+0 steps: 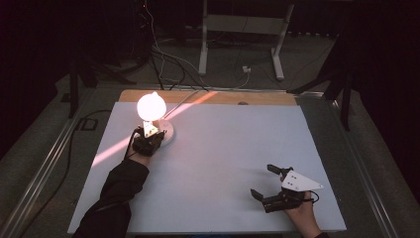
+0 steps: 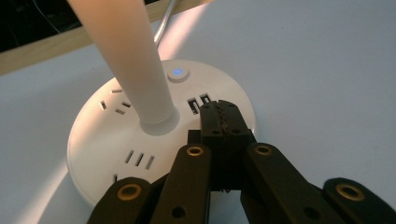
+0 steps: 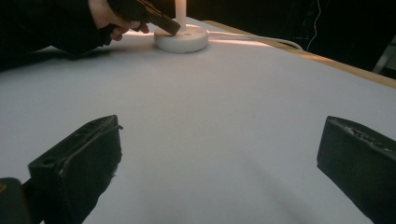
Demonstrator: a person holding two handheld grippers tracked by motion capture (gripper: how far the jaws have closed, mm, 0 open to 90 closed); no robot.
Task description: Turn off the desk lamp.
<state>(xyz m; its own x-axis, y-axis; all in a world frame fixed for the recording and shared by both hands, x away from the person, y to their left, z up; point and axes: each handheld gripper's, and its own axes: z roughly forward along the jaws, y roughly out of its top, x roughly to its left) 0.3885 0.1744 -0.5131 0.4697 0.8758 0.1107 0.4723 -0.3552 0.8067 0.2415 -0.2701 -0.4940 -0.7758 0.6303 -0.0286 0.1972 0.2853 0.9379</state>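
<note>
A white desk lamp with a glowing round head stands at the table's back left on a round white base. The base carries socket slots, USB ports and a small button lit blue. My left gripper is shut with nothing between its jaws, tips over the base just short of the USB ports; in the high view my left gripper sits at the base's near side. My right gripper rests open at the front right, its jaws wide apart over bare table. The lamp base shows far off.
The white table top has a wooden strip along its far edge. The lamp's cord runs off the back. A white frame stand and cables lie on the dark floor beyond.
</note>
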